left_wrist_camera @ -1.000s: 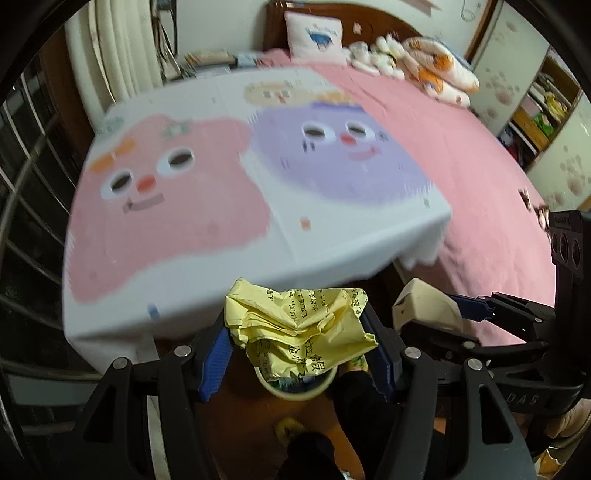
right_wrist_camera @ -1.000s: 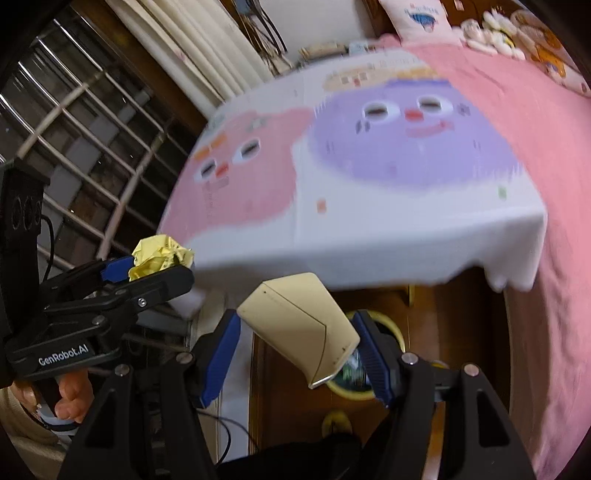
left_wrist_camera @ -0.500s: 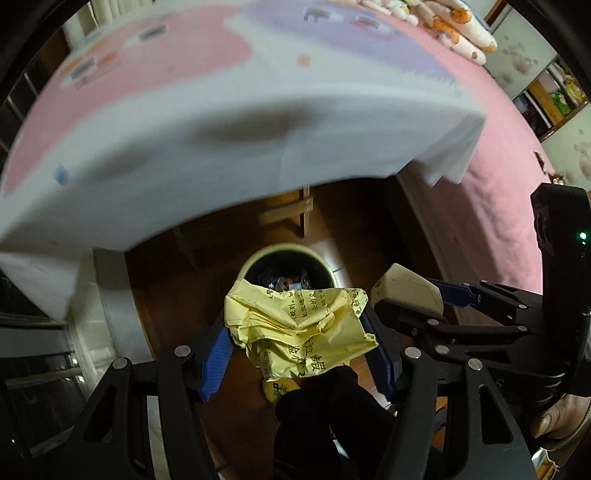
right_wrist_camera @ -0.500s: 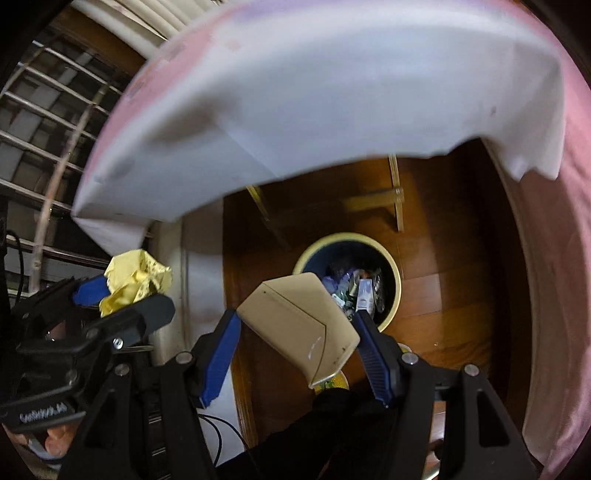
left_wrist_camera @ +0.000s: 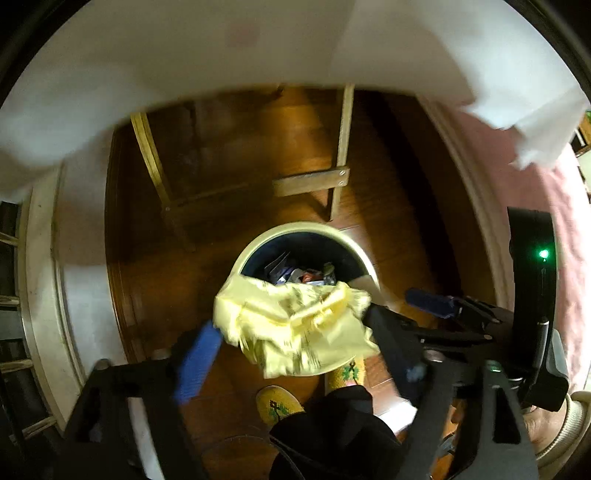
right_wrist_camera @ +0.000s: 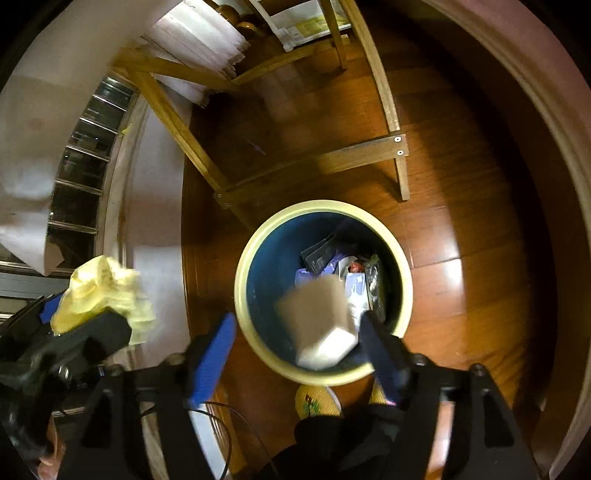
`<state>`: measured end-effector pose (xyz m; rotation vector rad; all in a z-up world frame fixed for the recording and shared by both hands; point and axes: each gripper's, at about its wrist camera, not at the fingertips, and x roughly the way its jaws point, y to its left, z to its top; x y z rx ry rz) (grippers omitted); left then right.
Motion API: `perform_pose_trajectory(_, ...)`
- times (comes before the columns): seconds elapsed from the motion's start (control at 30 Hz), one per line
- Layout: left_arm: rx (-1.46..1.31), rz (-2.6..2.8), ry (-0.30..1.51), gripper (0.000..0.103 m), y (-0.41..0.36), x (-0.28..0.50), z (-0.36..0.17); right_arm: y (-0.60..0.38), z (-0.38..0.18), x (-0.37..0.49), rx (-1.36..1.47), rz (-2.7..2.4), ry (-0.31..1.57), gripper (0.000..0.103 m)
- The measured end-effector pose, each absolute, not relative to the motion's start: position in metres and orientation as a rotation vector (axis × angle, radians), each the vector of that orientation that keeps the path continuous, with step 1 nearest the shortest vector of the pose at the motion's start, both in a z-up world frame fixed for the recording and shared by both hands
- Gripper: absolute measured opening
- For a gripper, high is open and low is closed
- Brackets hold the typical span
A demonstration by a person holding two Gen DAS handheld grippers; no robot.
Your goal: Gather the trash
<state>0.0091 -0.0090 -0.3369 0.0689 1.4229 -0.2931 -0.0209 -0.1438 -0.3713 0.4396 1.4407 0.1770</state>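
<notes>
The left gripper [left_wrist_camera: 295, 345] fingers have just been opening, the crumpled yellow paper [left_wrist_camera: 295, 325] loose between them. The right gripper [right_wrist_camera: 295, 354] fingers likewise spread; a tan folded carton [right_wrist_camera: 319, 325] blurs above the round cream-rimmed bin [right_wrist_camera: 243, 266].

You have no readable text in either view. The crumpled yellow paper [left_wrist_camera: 295, 325] carries dark printed marks, but motion blur smears them past reading. Packaging inside the bin [right_wrist_camera: 255, 258] shows patches of print too small and dim to make out. The papers on the shelf [right_wrist_camera: 306, 26] under the counter show faint lines, also illegible. No brand or number can be made out.
</notes>
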Motion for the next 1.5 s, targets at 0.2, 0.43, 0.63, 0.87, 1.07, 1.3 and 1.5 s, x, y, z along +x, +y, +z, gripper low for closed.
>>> perform_pose_trajectory(0.2,0.074,-0.22,1.446,0.101,-0.002,0.018,-0.366,-0.146,-0.399,-0.012,0.408,0.177,1.439,0.083)
perform_pose_trajectory(0.43,0.046,-0.173,1.416,0.101,0.001,0.021,-0.355,-0.147,-0.392,-0.009,0.387,0.189,1.445,0.083)
perform_pose_trajectory(0.63,0.048,-0.162,1.364,0.101,-0.001,0.026,-0.327,-0.148,-0.364,-0.004,0.343,0.178,1.409,0.083)
perform_pose_trajectory(0.87,0.036,-0.148,1.316,0.101,-0.003,0.027,-0.275,-0.158,-0.314,0.001,0.338,0.157,1.374,0.083)
perform_pose_trajectory(1.07,0.015,-0.138,1.293,0.101,0.001,0.027,-0.221,-0.16,-0.264,0.0,0.335,0.156,1.354,0.083)
perform_pose_trajectory(1.3,-0.011,-0.12,1.252,0.101,0.012,0.021,-0.149,-0.159,-0.195,-0.004,0.317,0.176,1.341,0.083)
perform_pose_trajectory(1.5,-0.011,-0.129,1.219,0.101,0.016,0.014,-0.09,-0.159,-0.133,-0.006,0.282,0.186,1.309,0.083)
